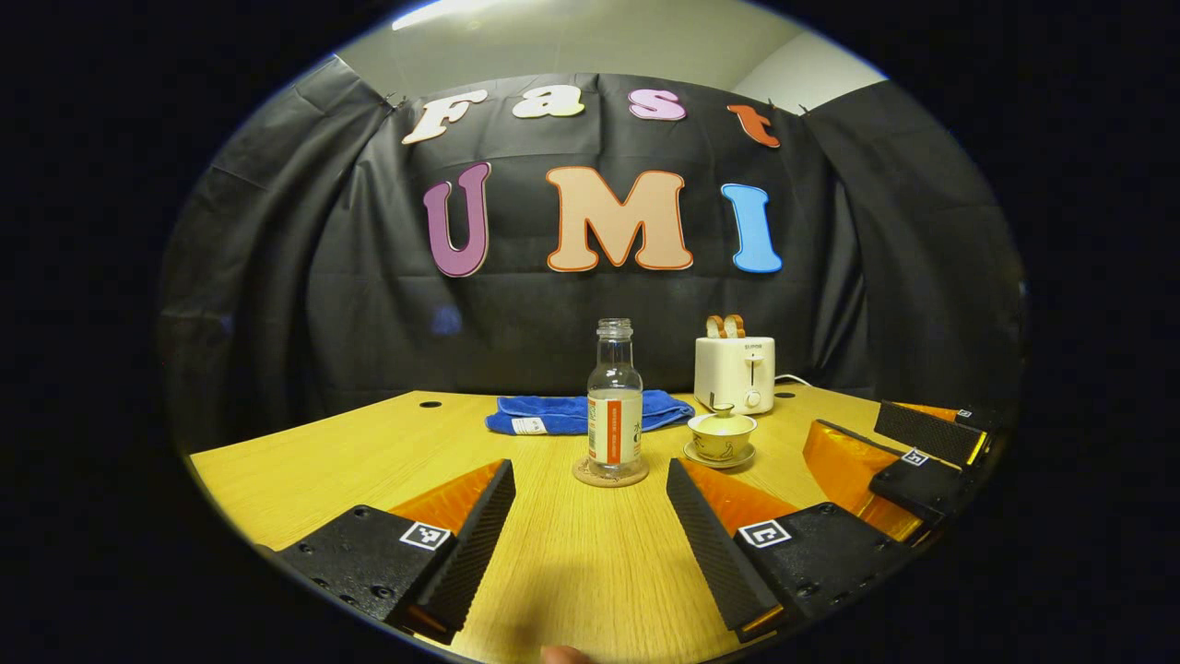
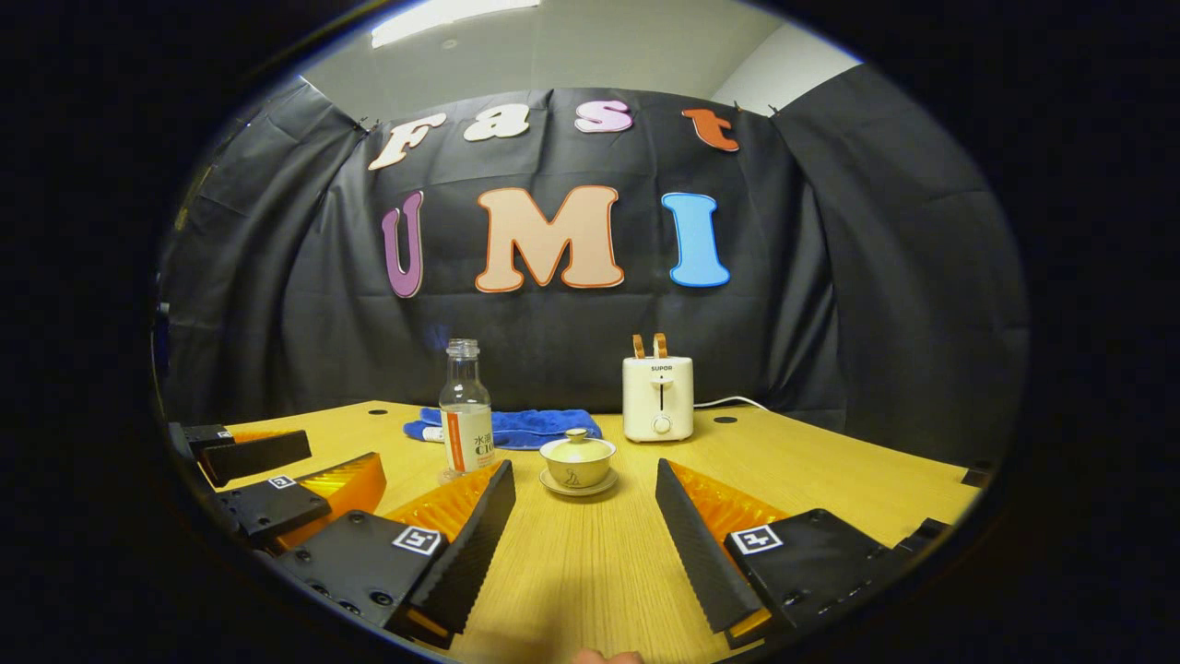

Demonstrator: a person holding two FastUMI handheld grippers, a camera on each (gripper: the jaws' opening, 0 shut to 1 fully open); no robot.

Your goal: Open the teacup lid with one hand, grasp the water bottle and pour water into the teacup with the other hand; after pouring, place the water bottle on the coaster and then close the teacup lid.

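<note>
Nothing looks done yet: lid [image 2: 577,435] sits on teacup [image 2: 577,458], bottle [image 1: 615,406] stands on coaster [image 1: 610,474]. Left gripper [image 1: 590,516] and right gripper [image 2: 584,521] fingers are spread apart, holding nothing.

Things near the back of the worktop [image 1: 369,461]

The bottle [image 1: 615,406] stands on a coaster [image 1: 609,474]; the lidded teacup [image 1: 722,433] sits on a saucer [image 1: 719,456] just to its right. Behind them lie a cloth [image 1: 572,412] and, to the right, a toaster [image 1: 735,372].
</note>
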